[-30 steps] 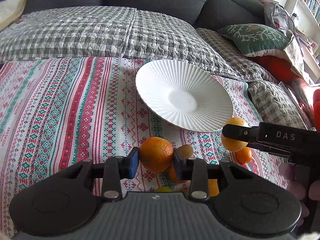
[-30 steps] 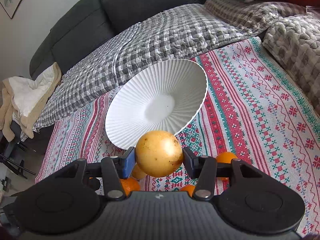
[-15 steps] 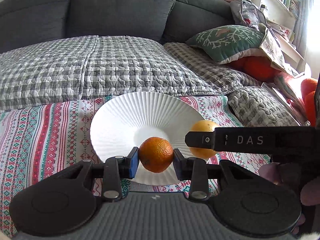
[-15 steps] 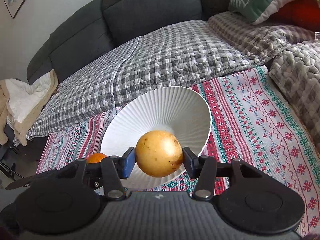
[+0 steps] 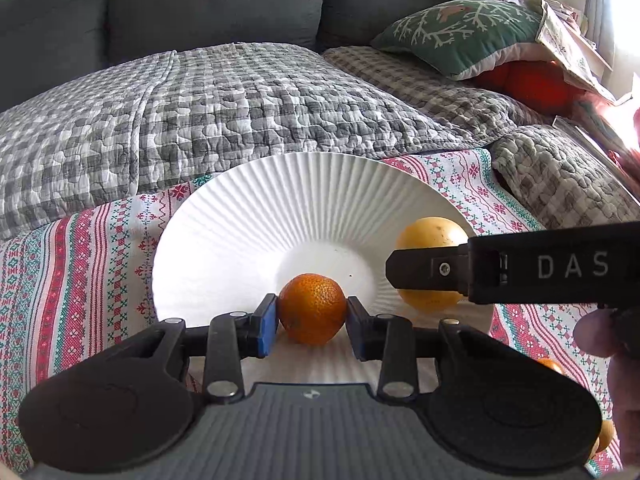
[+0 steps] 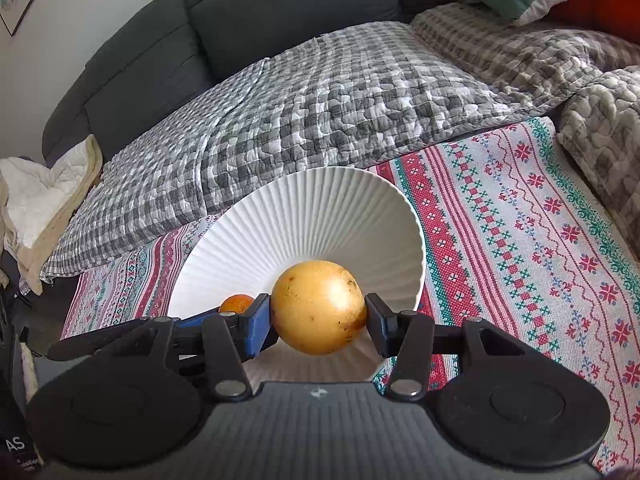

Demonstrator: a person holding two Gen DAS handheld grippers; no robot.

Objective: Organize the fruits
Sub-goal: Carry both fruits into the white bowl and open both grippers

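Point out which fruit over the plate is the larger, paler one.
The speckled yellow fruit, clamped in the right hand-held gripper. The mandarin in the left hand-held gripper is smaller and deep orange, with dimpled skin.

White ribbed plate (image 5: 240, 220), orange mandarin (image 5: 312, 308), yellow speckled fruit (image 6: 318, 306).

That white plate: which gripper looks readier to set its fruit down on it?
Probably the left gripper: its orange hangs over the white plate's middle, while the right gripper's yellow fruit sits nearer the rim.
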